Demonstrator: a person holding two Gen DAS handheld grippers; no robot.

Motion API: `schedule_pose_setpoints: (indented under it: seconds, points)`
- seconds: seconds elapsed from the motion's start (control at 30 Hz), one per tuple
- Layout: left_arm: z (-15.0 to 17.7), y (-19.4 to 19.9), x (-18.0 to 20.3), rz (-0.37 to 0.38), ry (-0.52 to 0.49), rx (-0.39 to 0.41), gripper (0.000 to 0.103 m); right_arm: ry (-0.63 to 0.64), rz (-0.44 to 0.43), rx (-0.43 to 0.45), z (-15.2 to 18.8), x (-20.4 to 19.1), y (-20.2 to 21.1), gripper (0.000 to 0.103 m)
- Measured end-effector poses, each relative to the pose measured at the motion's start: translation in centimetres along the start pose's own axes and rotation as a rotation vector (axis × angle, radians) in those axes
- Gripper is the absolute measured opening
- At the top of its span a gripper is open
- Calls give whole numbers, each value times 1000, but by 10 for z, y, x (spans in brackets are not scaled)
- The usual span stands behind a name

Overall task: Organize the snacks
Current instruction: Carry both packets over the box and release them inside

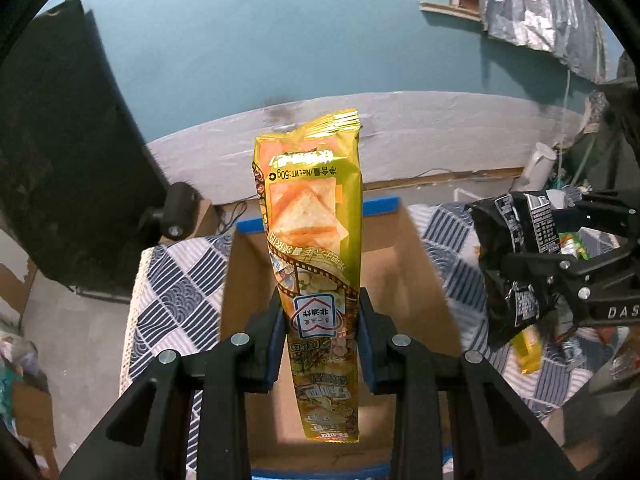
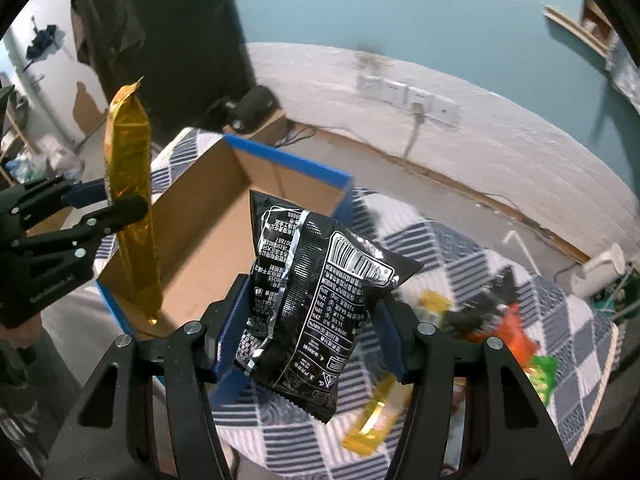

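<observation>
Your left gripper [image 1: 322, 336] pinches tall yellow foil snack packet [image 1: 312, 248] near its lower half, blue pads pressed on both sides; packet stands upright above open brown cardboard box with blue-taped rim [image 1: 384, 204].

Your right gripper [image 2: 306, 332] clamps crinkled black snack bag with white print [image 2: 312, 292] — bag bulges between jaws, hangs over blue-and-white patterned cloth [image 2: 560, 320] just beside box's near corner.

Loose snack packets — yellow, orange, green, black [image 2: 496, 320] — lie blurred on cloth to right of black bag.
</observation>
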State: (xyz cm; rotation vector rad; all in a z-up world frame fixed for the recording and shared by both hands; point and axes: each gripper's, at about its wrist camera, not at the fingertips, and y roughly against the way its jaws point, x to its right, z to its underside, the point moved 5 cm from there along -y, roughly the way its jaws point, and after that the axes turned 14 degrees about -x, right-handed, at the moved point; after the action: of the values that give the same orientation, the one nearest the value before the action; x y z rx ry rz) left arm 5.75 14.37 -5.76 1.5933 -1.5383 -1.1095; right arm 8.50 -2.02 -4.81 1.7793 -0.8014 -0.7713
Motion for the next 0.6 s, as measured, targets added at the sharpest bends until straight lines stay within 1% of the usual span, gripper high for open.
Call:
schedule_pose_setpoints:
  seconds: [0.2, 0.37, 0.5, 0.6]
  points:
    - [8, -21, -20, -34, 13, -40, 32, 51, -2, -43, -16, -29, -26, 58]
    - [16, -36, -29, -8, 36, -84, 32, 79, -13, -70, -24, -43, -40, 58]
    - [20, -44, -33, -17, 38, -97, 32, 96, -14, -91, -31, -55, -51, 58]
    - [22, -48, -33, -3, 32, -115, 33, 104, -26, -108, -34, -59, -58, 60]
